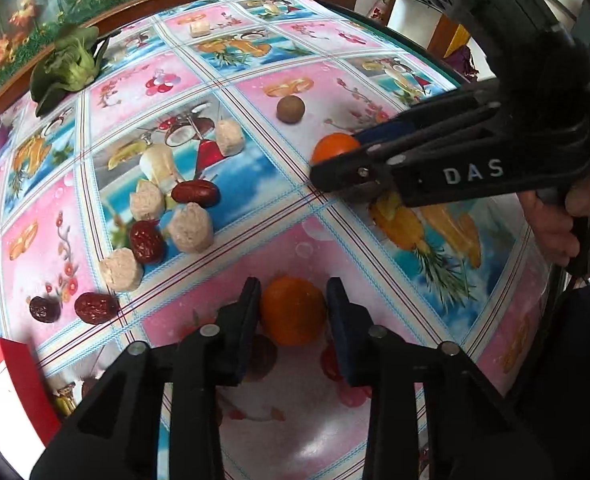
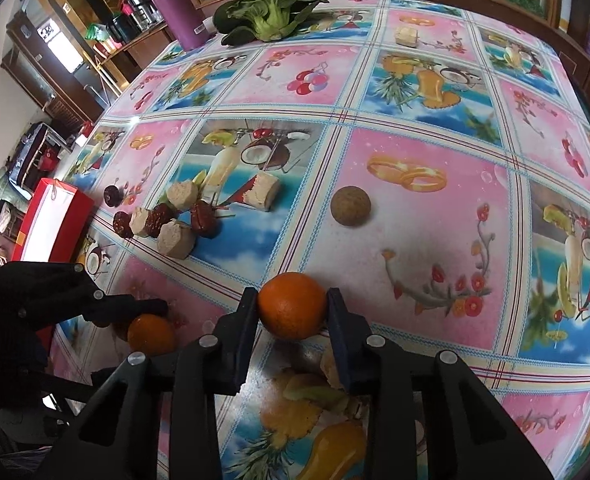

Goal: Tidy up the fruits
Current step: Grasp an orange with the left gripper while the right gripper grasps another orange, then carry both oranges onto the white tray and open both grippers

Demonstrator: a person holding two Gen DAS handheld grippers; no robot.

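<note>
Left hand-held gripper [image 1: 293,312] pinches one orange [image 1: 293,310] on the worktop [image 1: 303,432]; right hand-held gripper [image 2: 293,306] clamps another orange [image 2: 292,305]. Firm, rounded, likely slippery; grip across the middle.

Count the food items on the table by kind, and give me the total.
Orange: 2
Red date: 4
Beige chunk: 5
Round brown fruit: 1
Bok choy: 1
Total: 13
</note>
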